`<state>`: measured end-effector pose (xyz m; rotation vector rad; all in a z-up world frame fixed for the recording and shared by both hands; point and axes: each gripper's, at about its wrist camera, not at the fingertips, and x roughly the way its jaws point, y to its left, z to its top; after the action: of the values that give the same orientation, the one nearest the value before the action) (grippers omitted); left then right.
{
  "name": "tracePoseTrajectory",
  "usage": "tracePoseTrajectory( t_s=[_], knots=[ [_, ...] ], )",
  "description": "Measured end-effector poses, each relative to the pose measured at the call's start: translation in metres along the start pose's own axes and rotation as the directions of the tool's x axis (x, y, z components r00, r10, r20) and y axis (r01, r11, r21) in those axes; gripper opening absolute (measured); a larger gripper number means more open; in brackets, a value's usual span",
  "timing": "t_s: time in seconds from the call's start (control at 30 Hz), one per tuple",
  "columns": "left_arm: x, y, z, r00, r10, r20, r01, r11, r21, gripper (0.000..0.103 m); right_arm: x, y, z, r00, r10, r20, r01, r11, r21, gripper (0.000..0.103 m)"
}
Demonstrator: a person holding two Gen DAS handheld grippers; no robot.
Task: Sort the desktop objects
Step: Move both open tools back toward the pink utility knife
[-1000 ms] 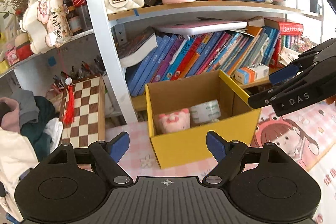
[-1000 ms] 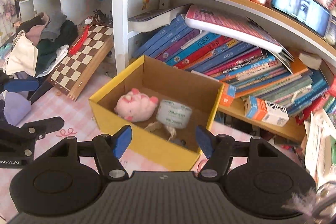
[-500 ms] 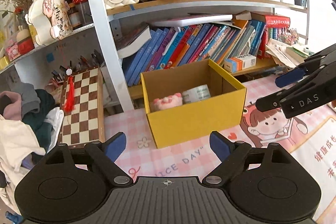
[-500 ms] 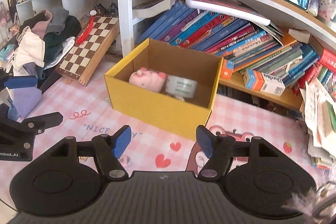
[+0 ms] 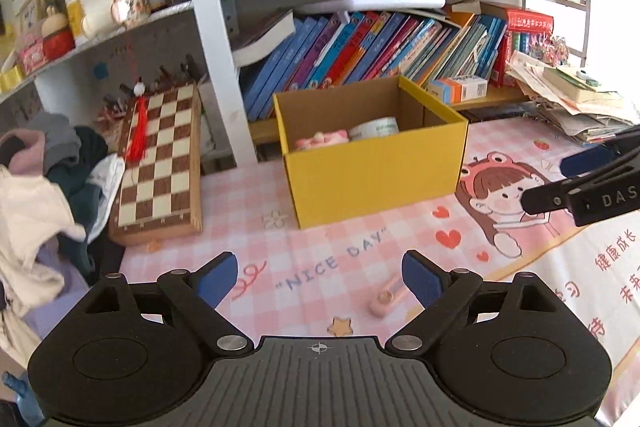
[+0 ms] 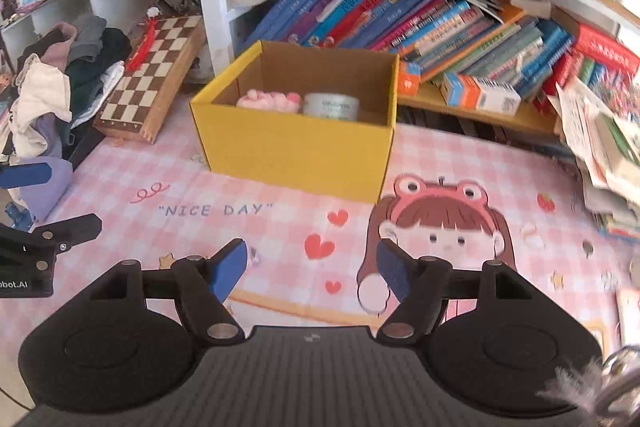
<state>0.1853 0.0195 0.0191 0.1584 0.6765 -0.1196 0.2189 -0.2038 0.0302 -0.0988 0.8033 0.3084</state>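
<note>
- On the pink mat [image 5: 320, 227], both tools hover wide apart and empty: the left gripper [image 5: 318, 277] has its blue pads spread with nothing between them, and the right gripper [image 6: 310, 267] is just as wide and holds nothing.
- Yellow box [image 5: 372, 171] sits near the bookshelf, already holding 2 things: a pink plush [image 5: 320, 141] and a white round tub [image 5: 374, 127], side by side.
- 1 small pink item [image 5: 388, 297] lies on the mat just beside the left gripper's right finger, well short of the box. Looks like the next candidate.
- Risk: it lies flat and low, so a shallow approach could see the pads skid over it or nudge it away.
- Risk: both grippers are close together here; reaching at once could knock them.
- Risk: a careless drop against the box's near wall could bounce the item back out.
</note>
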Motion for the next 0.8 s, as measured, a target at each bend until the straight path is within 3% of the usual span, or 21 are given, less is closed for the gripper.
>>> tracePoseTrajectory(
  t_s=[0.4, 0.57, 0.8],
  knots=[
    [0.002, -0.002, -0.035, 0.999, 0.015, -0.044, -0.016, 1.000, -0.019, 0.092, 0.007, 0.019, -0.047, 0.998, -0.018, -0.059, 0.022, 0.998, 0.063, 0.078],
    [0.004, -0.006, -0.050, 0.997, 0.028, -0.070, -0.028, 1.000, 0.003, 0.092, 0.011, 0.026, -0.063, 0.995, -0.032, -0.096, 0.035, 0.999, 0.038, 0.081],
    [0.007, -0.009, -0.067, 0.993, 0.009, -0.117, -0.010, 1.000, -0.011, 0.092, 0.018, 0.030, -0.084, 0.990, -0.035, -0.138, 0.043, 0.998, 0.056, 0.082]
  ],
)
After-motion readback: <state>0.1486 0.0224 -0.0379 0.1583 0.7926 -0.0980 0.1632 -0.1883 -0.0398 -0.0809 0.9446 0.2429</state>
